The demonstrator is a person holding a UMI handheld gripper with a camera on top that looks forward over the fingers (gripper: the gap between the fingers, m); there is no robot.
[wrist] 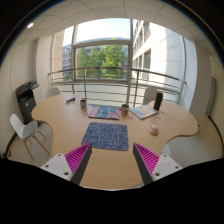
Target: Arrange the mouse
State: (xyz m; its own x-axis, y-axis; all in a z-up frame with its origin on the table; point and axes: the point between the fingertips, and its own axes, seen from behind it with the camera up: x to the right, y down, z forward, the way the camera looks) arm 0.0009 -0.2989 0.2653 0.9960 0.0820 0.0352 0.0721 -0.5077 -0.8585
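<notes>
A blue-grey patterned mouse pad [106, 136] lies on the wooden table [60, 125], just ahead of my fingers. A small dark object [155, 128], possibly the mouse, sits on the table to the right of the pad; it is too small to tell for sure. My gripper [112, 150] is open and empty above the table's near edge, with its magenta pads [76, 157] spread wide. Nothing stands between the fingers.
A second patterned mat [103, 112] lies farther back on the table. A white flat item [142, 112] lies at the right, and small dark items [82, 102] stand at the far left. White chairs [22, 128] ring the table. Large windows [103, 60] lie beyond.
</notes>
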